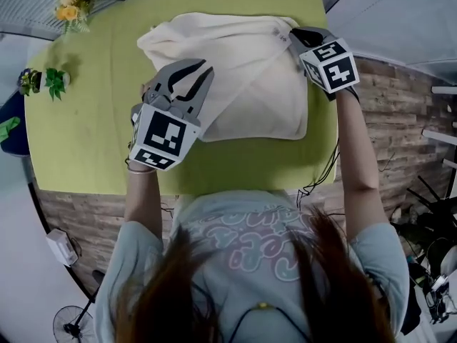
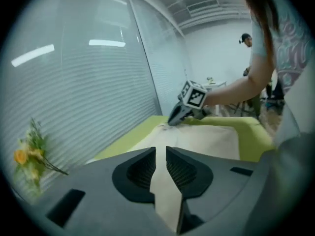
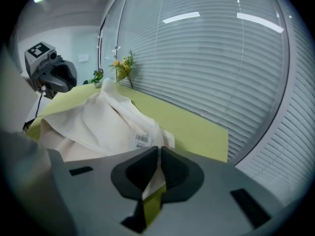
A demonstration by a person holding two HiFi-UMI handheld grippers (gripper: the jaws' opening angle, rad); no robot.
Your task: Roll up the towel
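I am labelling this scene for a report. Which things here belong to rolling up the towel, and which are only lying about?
Belongs to the job:
towel
left gripper
right gripper
green table

Only lying about:
yellow flowers
small green plant
floor fan

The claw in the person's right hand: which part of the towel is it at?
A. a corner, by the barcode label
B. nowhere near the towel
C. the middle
A: in the right gripper view the right claw is shut on the towel just beside the label, and the head view shows it at the towel's far corner.
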